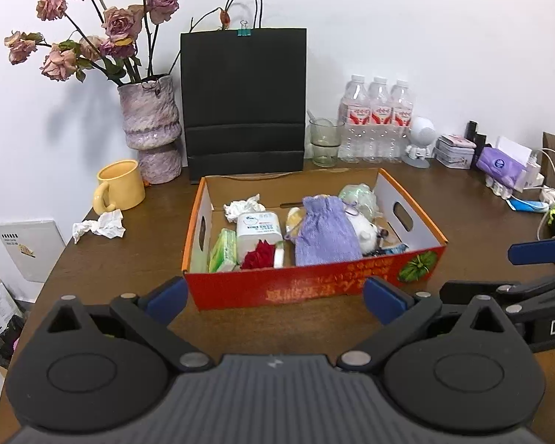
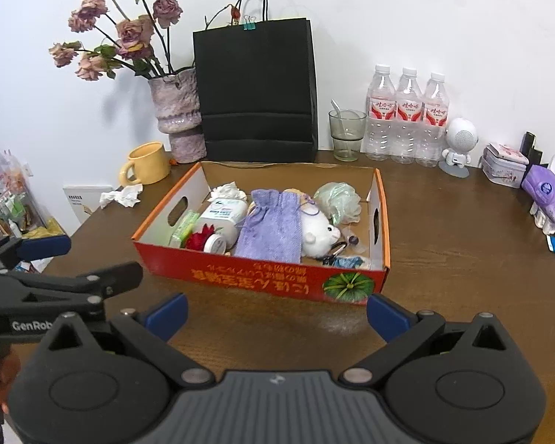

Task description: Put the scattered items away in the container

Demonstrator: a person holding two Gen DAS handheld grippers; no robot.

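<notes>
**Both tongs wide apart, box filled, one tissue outside**

On the brown wooden table (image 1: 444,199), largest first: a black paper bag (image 1: 243,100) upright against the wall, just behind the box. In front of it, the red and orange cardboard box (image 1: 314,281), open at the top, near the middle of the table.

Inside the box, packed close together: a lilac knitted pouch (image 1: 323,231), a white bottle (image 1: 259,231) lying down, a white plush toy (image 1: 364,235), a pale green mesh sponge (image 1: 359,196), a green packet (image 1: 224,249), a red flower (image 1: 261,255), a crumpled tissue (image 1: 242,205) at the back.

Outside the box, on the left: a yellow mug (image 1: 120,185) and, just beside it, a second crumpled tissue (image 1: 100,225) on the bare table.

Left gripper (image 1: 275,294) spread wide, nothing between the blue pads, above the table before the box. Right gripper (image 2: 277,312) the same: wide, holding nothing.
</notes>
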